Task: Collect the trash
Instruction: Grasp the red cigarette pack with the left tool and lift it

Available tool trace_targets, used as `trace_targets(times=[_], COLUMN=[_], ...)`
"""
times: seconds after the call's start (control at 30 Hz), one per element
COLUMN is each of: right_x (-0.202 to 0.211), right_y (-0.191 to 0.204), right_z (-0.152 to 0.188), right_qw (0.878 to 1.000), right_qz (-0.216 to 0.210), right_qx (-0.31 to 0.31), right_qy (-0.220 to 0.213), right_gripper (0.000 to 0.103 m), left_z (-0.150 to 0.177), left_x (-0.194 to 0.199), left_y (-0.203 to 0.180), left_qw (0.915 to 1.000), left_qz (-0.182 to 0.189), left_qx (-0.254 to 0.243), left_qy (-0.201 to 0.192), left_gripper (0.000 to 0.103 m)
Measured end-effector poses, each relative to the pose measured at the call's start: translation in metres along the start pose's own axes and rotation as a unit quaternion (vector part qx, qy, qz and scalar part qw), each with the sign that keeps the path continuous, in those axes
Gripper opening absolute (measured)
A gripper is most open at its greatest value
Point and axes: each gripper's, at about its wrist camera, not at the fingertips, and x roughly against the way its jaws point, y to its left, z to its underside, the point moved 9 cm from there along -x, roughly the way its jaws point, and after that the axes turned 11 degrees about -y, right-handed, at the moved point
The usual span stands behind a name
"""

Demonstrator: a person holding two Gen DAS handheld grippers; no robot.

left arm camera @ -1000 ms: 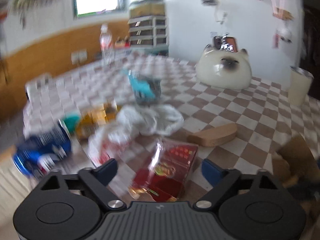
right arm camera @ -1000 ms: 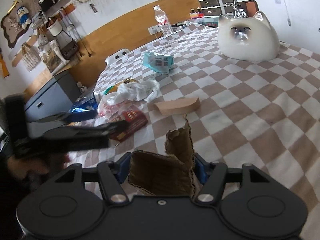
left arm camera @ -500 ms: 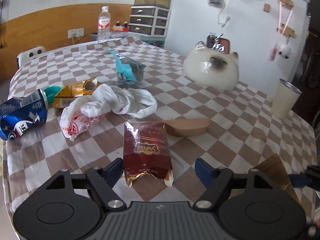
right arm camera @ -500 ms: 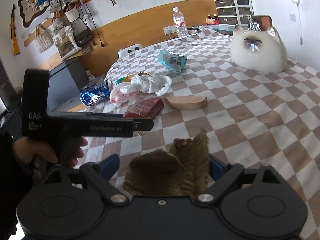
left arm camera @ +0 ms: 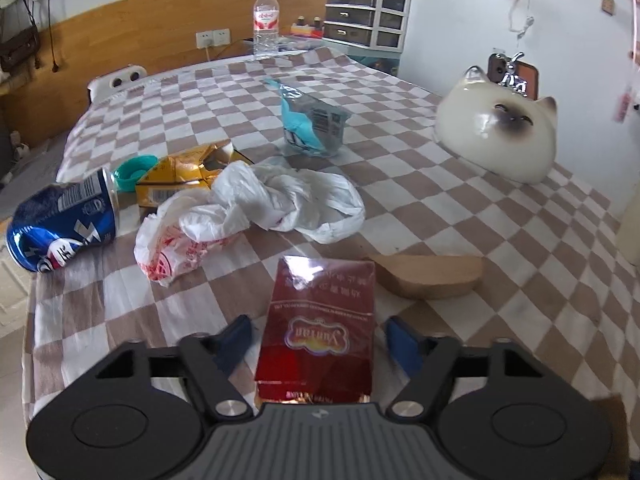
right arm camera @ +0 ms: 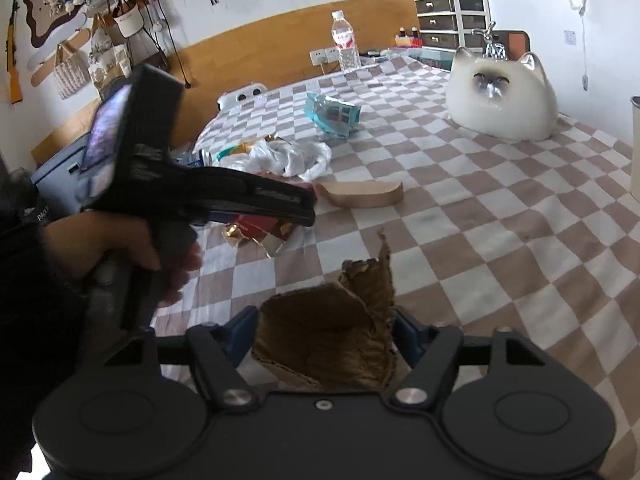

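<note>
The left gripper (left arm camera: pixel 318 340) has just been narrowing around the red packet (left arm camera: pixel 320 332), its blue pads beside the sides with gaps showing, so a pickup looks close. The right gripper (right arm camera: pixel 324 332), also just narrowing, clamps the torn cardboard (right arm camera: pixel 328 336). Both tilt downward over the checked table (left arm camera: pixel 500 220); beyond lie the plastic bag (left arm camera: pixel 256 208) and blue can (left arm camera: pixel 60 224).

Glossy red foil packet (left arm camera: pixel 320 324), crinkled white plastic bag (left arm camera: pixel 256 208), rough torn cardboard (right arm camera: pixel 332 336).

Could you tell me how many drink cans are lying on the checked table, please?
1: the blue can lies on its side at the table's left edge, beside the white plastic bag. Others may be hidden.
</note>
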Motion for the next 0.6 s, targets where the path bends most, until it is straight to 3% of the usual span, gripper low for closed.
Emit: trace_targets(times=[0.07, 0.6], right_x=[0.003, 0.014], right_y=[0.0, 0.0], right_z=[0.0, -0.009], right_qw=[1.0, 0.999], right_qz=[-0.01, 0.001], right_qx=[-0.011, -0.026], right_qy=[-0.003, -0.041], right_gripper=[0.067, 0.064], left_z=[-0.001, 0.029], left_x=[0.001, 0.079], left_y=[0.002, 0.028], left_qw=[1.0, 0.9983], left_qz=[-0.007, 0.001], left_qx=[0.004, 0.039], left_qy=[-0.004, -0.043], left_gripper=[0.054, 0.052])
